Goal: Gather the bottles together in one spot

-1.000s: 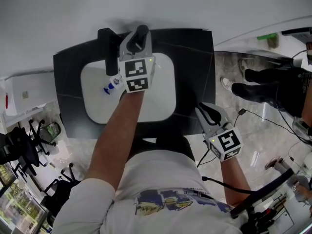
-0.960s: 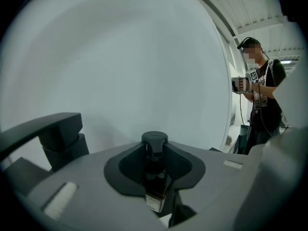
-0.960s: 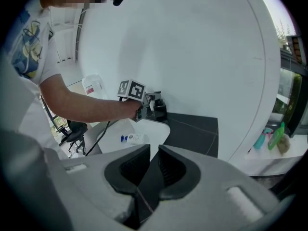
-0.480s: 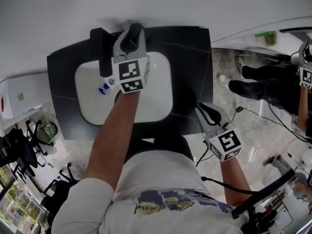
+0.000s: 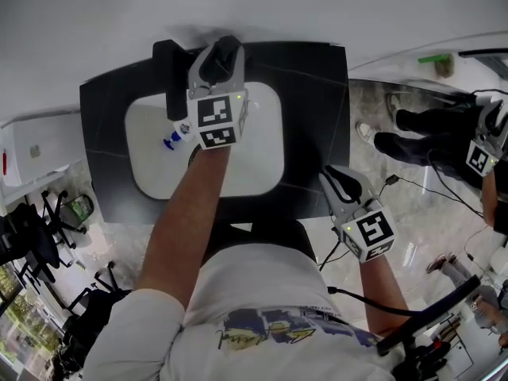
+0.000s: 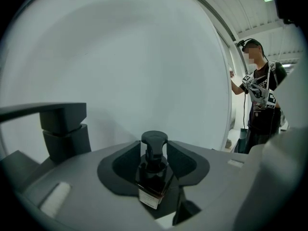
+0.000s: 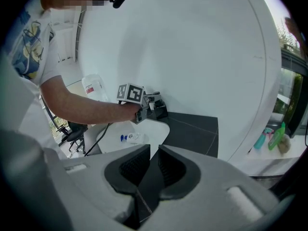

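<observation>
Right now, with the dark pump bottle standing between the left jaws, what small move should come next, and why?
Probably draw the left gripper straight back, clear of the dark pump bottle. Its jaws have just been opening and stand open around the bottle, which is upright and looks set down. The small blue-capped bottle lies apart on the white mat, not yet gathered.

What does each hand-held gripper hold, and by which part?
Nothing. The left hand-held gripper has just been opening its jaws round the bottle between them; the right hand-held gripper is empty.
</observation>
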A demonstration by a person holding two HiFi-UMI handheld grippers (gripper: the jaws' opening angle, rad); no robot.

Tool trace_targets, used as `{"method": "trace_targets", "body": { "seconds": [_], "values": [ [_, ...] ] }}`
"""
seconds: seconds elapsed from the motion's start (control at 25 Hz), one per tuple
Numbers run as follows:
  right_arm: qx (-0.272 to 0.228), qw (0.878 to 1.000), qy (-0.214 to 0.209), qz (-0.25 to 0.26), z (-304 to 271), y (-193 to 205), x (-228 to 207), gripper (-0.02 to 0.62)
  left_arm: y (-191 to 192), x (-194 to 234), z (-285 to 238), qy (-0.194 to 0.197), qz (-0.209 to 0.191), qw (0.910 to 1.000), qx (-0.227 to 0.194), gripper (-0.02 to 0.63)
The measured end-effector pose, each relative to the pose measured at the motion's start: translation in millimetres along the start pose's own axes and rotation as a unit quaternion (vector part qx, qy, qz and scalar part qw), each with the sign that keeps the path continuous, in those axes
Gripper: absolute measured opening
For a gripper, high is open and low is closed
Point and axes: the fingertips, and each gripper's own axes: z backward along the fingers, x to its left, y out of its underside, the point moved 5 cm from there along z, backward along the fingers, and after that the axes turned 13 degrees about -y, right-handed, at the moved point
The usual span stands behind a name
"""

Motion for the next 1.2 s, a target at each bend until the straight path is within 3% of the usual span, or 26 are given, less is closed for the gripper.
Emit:
{"method": "trace_targets", "body": {
  "seconds": [0.28,0.64,0.84,1.04,1.2],
  "values": [
    [-0.01,1.0,-0.003,0.007,0,-6,5,0.054,-1,-10,13,0.019,-0.041,0.9988,-0.021,0.246],
    [-0.014,1.0,-0.01,0.014,-6,-5,18,0.054,17,-12,54,0.031,-0.054,0.998,-0.015,0.249],
    [-0.014,1.0,-0.016,0.019,-13,-9,29,0.054,40,-5,81,0.046,-0.06,0.9971,0.009,0.244],
    [-0.013,0.999,-0.027,0.029,-23,-12,44,0.054,73,15,113,0.041,-0.039,0.997,0.053,0.233],
    [-0.011,0.999,-0.036,0.035,-33,-16,54,0.054,97,44,131,0.006,0.027,0.9935,0.11,0.219]
  ]
}}
